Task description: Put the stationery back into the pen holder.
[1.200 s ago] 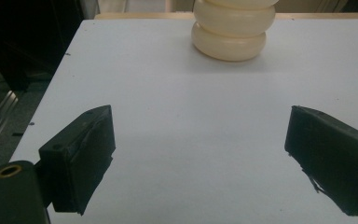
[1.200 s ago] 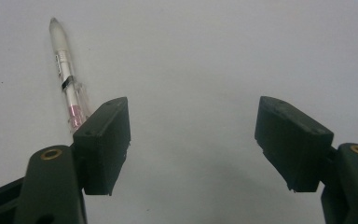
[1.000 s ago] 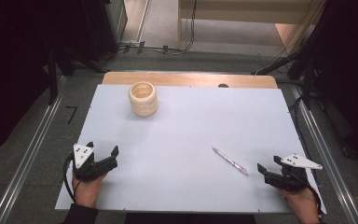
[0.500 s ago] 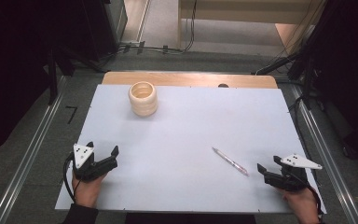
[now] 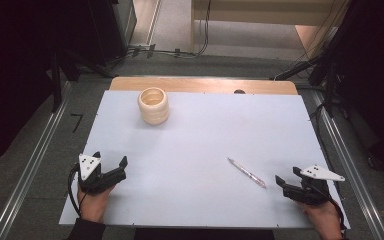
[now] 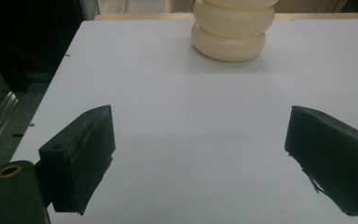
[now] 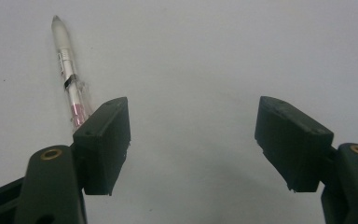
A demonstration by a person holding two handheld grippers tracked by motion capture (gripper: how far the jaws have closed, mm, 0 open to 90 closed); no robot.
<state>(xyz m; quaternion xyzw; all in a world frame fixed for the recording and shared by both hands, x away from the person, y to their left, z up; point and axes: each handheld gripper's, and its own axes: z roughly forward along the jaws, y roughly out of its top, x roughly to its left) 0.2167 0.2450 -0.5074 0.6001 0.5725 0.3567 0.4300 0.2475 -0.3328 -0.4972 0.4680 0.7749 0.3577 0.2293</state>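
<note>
Two things lie on the white surface (image 5: pixel 195 150): one pen (image 5: pixel 247 172) and one cream ribbed cup (image 5: pixel 153 105). The pen is a clear-barrelled one with a pink section near one end; it lies flat toward the near right part of the surface, slanting from upper left to lower right in the high view. The cup stands upright near the far edge, left of centre, well apart from the pen; its wall is made of three rounded rings stacked one on another. There are two grippers, one in each of the person's hands, both low at the near edge. The right gripper (image 5: pixel 287 181) sits at the near right corner, just beside the lower end of the pen, with its jaws spread wide and nothing between them. In the right gripper view the pen (image 7: pixel 70 79) runs up and away from the outer side of the left-hand jaw, its near end hidden behind that jaw, and only bare surface shows in the gap. The left gripper (image 5: pixel 111 167) rests at the near left corner, its jaws likewise wide apart and holding nothing. In the left gripper view the cup (image 6: pixel 230 29) stands far ahead, well beyond the jaws, its top cut off by the frame. A strip of bare wood (image 5: pixel 205 85) shows along the far edge beyond the white sheet.
</note>
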